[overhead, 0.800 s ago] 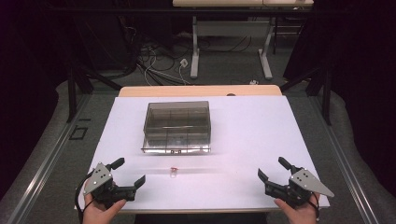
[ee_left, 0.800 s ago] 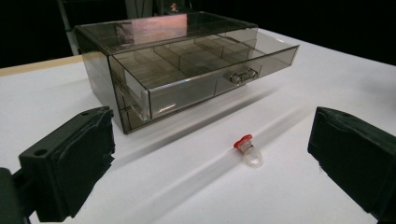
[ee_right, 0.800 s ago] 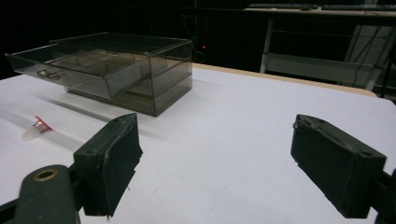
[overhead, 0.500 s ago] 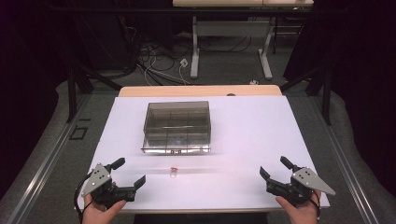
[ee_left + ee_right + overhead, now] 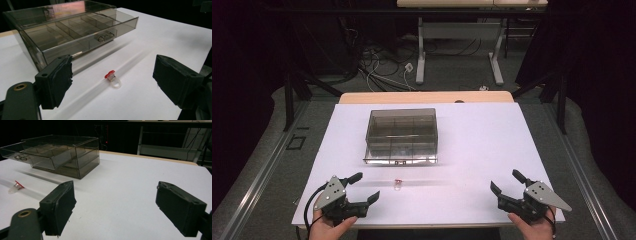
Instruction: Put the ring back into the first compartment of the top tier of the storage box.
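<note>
Resting at the table's near left corner, the left gripper [image 5: 363,188] is held low in the person's left hand [image 5: 331,227], tilted inward toward the table's middle, its jaws standing wide with nothing between the pads. Just right of it, near the front edge, lies a small clear tube with a red cap [image 5: 397,184] on its side on the white table [image 5: 477,145]; in the left gripper view the tube [image 5: 112,78] lies ahead between the two jaws, apart from both, its long axis slanting across the table with the red cap toward the box. Behind the tube sits a smoky clear compartment box [image 5: 401,135] with its drawer [image 5: 82,35] pulled part-way out; the divided compartments look empty, though the tinted walls make that hard to tell. At the near right corner the right gripper [image 5: 506,182], in the right hand [image 5: 534,229], angles inward likewise, jaws spread wide and empty, well apart from the tube.
</note>
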Motion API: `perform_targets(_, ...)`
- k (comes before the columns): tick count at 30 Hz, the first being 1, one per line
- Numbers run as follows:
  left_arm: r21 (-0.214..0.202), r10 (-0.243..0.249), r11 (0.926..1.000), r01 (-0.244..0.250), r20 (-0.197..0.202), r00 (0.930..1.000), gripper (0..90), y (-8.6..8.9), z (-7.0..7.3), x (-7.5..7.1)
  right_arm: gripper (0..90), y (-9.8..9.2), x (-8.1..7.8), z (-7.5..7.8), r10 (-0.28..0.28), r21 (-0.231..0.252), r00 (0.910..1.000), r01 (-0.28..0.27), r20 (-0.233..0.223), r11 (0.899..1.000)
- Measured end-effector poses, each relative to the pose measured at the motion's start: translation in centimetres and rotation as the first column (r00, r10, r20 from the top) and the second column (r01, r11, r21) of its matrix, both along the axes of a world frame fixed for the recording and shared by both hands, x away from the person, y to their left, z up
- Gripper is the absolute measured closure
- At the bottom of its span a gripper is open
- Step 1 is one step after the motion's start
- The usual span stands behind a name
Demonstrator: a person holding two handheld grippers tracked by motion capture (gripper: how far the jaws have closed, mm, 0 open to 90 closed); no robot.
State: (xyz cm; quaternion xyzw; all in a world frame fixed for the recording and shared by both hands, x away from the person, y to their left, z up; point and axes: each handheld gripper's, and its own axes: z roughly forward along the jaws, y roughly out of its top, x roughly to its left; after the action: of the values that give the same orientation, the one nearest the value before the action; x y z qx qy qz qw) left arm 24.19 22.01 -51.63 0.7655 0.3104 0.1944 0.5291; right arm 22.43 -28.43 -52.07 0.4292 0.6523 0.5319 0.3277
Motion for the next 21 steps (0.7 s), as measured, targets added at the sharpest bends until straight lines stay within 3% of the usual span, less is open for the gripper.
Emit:
perform_targets(6,0.067,-0.041,0.9968,0.044,-0.038,0.9984,20.7,-1.2,-0.3,0.1,15.1,-0.1,-0.1,0.0,-0.008,0.006,0.9999,0.008,-0.009,1.000)
perform_targets(15,0.083,-0.035,0.9956,0.044,-0.110,0.9934,24.1,-2.5,-1.0,0.7,15.0,-0.1,-0.1,0.0,0.001,0.008,0.9999,0.000,-0.014,1.000)
perform_targets(21,0.123,-0.021,0.9917,0.035,-0.116,0.9930,26.3,-3.2,-1.4,1.2,15.1,-0.1,-0.1,0.0,0.005,0.011,0.9998,-0.005,-0.017,1.000)
